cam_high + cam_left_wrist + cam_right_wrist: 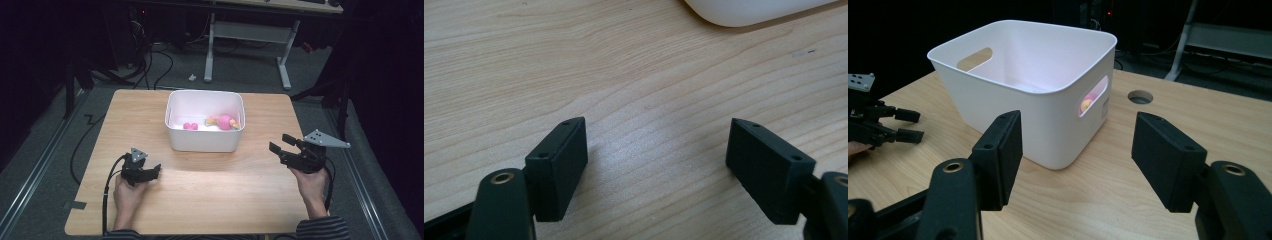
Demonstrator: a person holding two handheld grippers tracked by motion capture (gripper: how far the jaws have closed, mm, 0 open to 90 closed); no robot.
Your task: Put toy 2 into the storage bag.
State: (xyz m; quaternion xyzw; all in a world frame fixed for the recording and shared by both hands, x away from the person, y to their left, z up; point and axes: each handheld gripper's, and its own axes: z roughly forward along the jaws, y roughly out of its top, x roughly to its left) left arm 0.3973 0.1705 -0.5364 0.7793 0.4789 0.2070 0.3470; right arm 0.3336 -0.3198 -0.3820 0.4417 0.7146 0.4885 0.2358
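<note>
I hold both grippers low over the bench (pixel 210 185), the left gripper (pixel 150 173) and right gripper (pixel 281 144) each with fingers spread and empty. The white bin (pixel 205 141) sits mid-bench between them, holding what look like pink toys (pixel 226 122). I judge this the approach step; next, reach over the rim.

bin (pixel 205 140) mid-table (pixel 225 190) | toys (pixel 222 121) in bin | left gripper (pixel 150 173) front-left | right gripper (pixel 281 145) right
</note>
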